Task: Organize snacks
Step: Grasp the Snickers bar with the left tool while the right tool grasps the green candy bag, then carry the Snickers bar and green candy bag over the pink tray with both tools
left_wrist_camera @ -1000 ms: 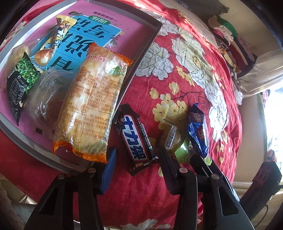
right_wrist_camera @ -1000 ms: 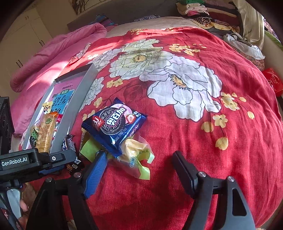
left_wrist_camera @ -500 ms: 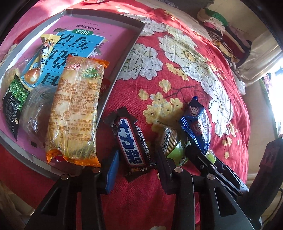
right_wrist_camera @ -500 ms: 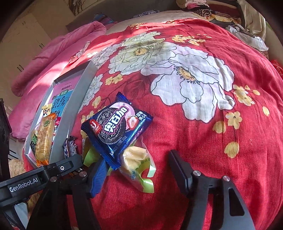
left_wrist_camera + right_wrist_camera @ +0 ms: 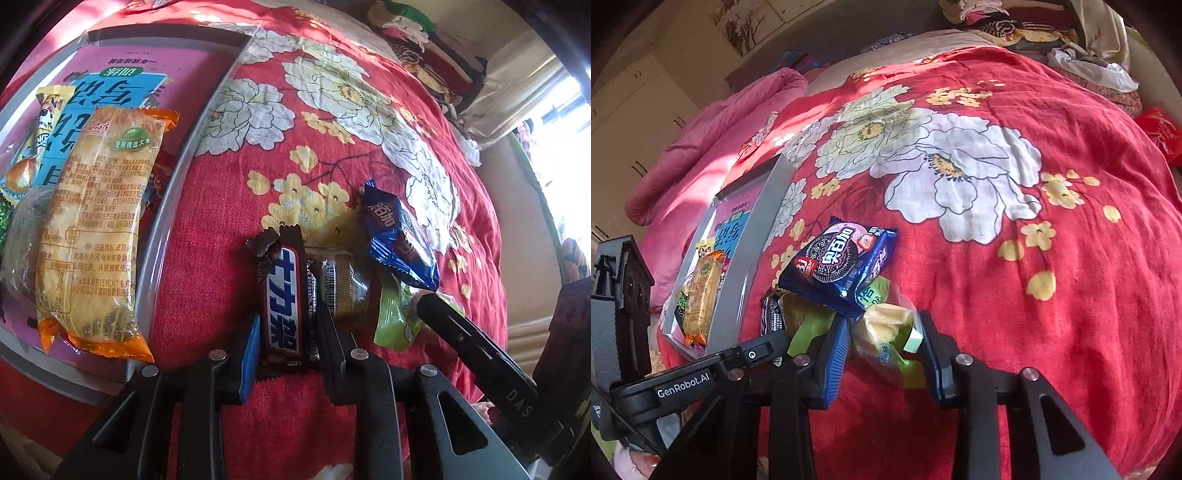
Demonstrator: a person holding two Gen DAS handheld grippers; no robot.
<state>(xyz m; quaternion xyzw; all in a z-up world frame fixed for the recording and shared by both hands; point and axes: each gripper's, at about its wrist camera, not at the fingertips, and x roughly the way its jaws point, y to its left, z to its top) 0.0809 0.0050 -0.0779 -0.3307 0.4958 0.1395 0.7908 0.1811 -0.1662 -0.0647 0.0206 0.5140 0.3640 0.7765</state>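
Pinching two snacks on the bed.
Left gripper (image 5: pixel 286 334) squeezing one glossy chocolate bar (image 5: pixel 282 295); right gripper (image 5: pixel 882 345) clamping one crinkly yellow-green packet (image 5: pixel 886 332).

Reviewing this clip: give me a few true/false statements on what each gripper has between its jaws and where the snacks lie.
1. The left gripper has its jaws around the chocolate bar. True.
2. The right gripper grips the blue cookie pack. False: its jaws flank the yellow-green snack bag.
3. The orange cracker pack lies in the tray. True.
4. The chocolate bar is already in the tray. False: it lies on the red bedspread.
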